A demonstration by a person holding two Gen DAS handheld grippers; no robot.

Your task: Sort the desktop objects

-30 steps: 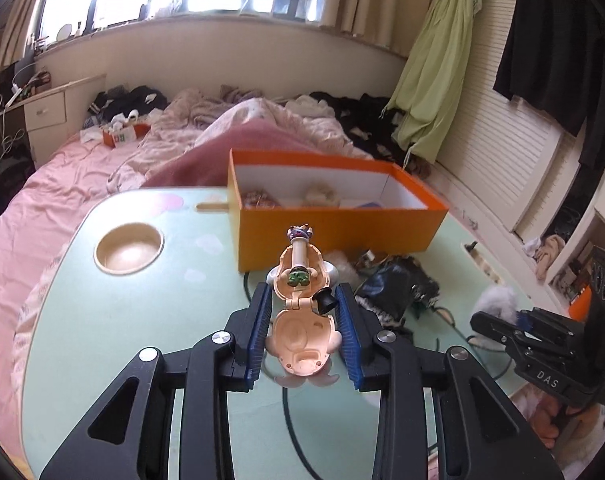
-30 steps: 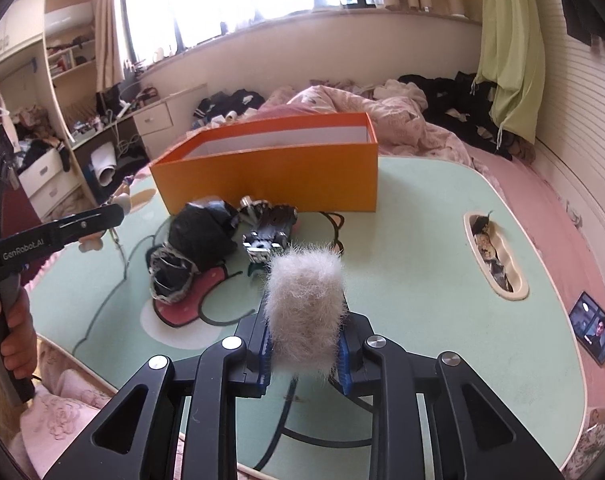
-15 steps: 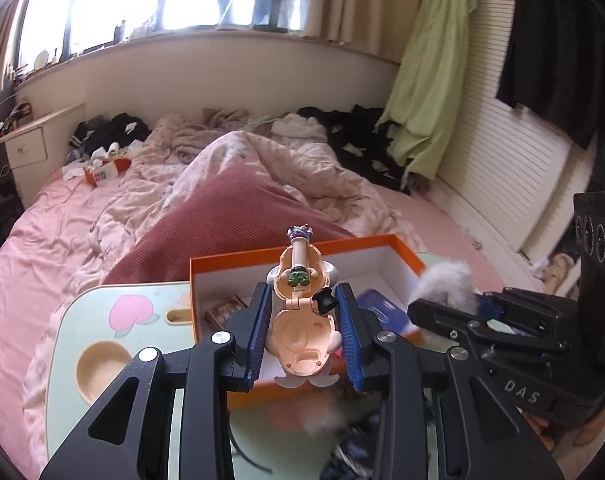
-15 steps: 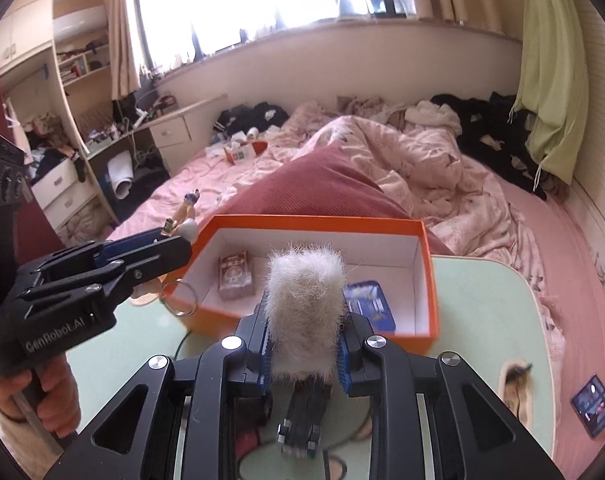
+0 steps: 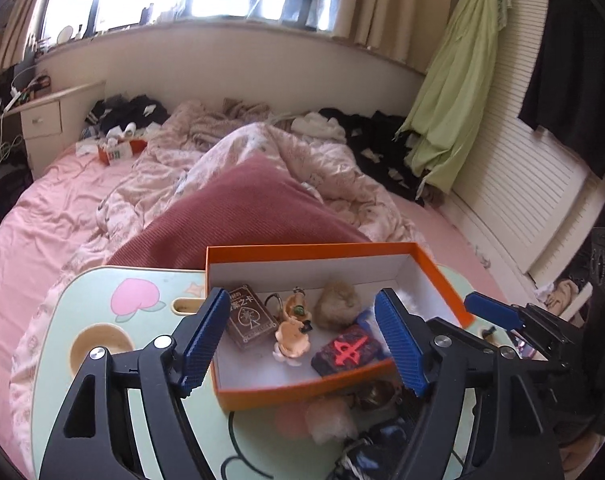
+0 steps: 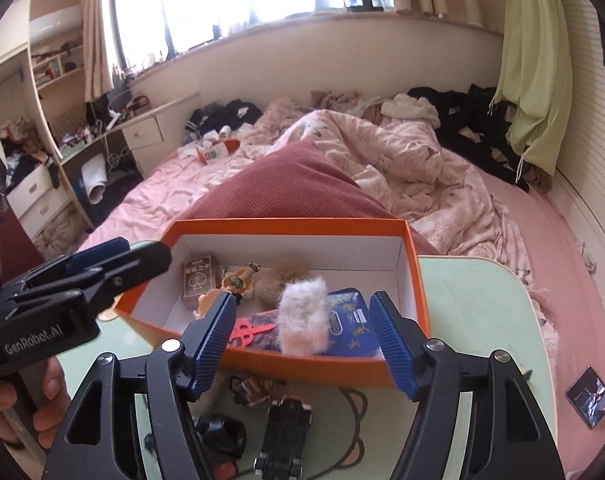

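The open orange cardboard box with white inside walls (image 5: 438, 276) stands on the pale green cartoon-printed table (image 5: 102, 304), and everything here is placed against it. The left gripper (image 5: 302, 340) hangs above the box's near-left part with its blue-padded fingers spread wide and nothing between them. Inside the box, below it, lie the peach-coloured plastic figurine keychain (image 5: 292, 328), a brown pack of playing cards (image 5: 246, 316) to its left, a tan fluffy pompom (image 5: 336, 304) to its right, and a dark tile with a red symbol (image 5: 348, 350) by the near wall. The right gripper (image 6: 304, 338) hovers above the box's near wall, fingers likewise spread and empty; the white fluffy pompom (image 6: 304, 320) sits in the box on a blue printed tin (image 6: 348, 322). Outside the near wall, a small black toy car (image 6: 284, 436) rests on the table.
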